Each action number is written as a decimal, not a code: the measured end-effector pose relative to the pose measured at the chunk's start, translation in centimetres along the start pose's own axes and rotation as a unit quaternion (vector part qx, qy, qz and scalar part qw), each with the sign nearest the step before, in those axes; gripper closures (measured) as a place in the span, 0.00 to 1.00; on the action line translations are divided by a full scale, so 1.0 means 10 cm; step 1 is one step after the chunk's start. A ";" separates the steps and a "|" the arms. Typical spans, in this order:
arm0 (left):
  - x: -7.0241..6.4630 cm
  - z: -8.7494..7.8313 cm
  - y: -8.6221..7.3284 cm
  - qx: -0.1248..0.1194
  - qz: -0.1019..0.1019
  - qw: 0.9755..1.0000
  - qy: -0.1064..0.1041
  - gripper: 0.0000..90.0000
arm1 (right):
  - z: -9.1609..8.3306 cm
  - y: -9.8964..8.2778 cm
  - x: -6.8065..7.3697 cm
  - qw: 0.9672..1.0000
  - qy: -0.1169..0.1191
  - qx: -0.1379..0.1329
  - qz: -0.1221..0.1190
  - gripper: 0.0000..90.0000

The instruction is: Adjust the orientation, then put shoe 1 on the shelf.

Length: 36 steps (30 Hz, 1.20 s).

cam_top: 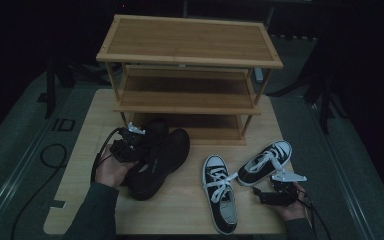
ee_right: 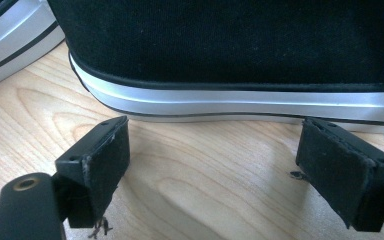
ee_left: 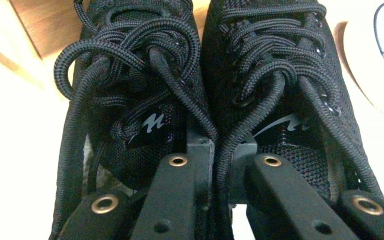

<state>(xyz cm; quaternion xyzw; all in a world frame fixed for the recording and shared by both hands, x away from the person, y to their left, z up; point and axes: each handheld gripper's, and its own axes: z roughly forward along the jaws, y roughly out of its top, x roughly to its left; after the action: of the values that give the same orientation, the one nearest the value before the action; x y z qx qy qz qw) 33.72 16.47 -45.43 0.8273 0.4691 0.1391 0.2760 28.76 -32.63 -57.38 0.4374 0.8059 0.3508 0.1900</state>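
A wooden table (cam_top: 80,200) is seen in the high view, with a three-level bamboo shoe rack (cam_top: 190,40) standing at its far side. In front of the rack, at the left, a pair of black mesh shoes (cam_top: 157,157) lies side by side, the toes pointing toward the rack and a little to the right. The left gripper (cam_top: 130,145) is placed over the heel end of this pair and is held by the left hand (cam_top: 111,170).

What is hidden there is shown by the left gripper view: the two jaws are pressed close together on the adjoining inner collars of the two shoes, one jaw inside each opening. The black laces (ee_left: 145,55) are tied in loops, and a small pale logo mark (ee_left: 152,121) is seen on each tongue; no letters can be read with certainty.

At the right, two black canvas sneakers with white laces are seen. The nearer sneaker (cam_top: 220,192) lies with its long axis almost toward the person, and the other sneaker (cam_top: 266,162) is turned diagonally, toe to the far right. The right gripper (cam_top: 275,192) is kept low on the table just beside it. In the right gripper view the jaws are spread wide and hold nothing, and the white rubber sole stripe (ee_right: 230,102) is seen just beyond the pads (ee_right: 105,165).
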 end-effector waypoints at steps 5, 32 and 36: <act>0.00 0.02 0.01 -0.002 -0.005 1.000 0.001 0.94 | 0.00 0.00 0.00 1.000 0.000 0.000 0.000 0.15; -0.05 0.35 0.32 -0.004 -0.015 0.999 0.048 0.94 | 0.00 0.00 0.00 1.000 0.001 0.000 -0.001 0.15; -0.06 0.43 0.37 -0.008 -0.021 0.998 0.055 0.94 | 0.00 0.00 0.00 1.000 0.001 0.000 -0.001 0.15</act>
<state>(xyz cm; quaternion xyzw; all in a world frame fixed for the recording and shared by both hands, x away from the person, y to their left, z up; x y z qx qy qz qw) 38.12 13.02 -46.68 0.8060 0.4998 0.1824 0.2595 28.82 -32.64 -57.38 0.4360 0.8066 0.3512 0.1898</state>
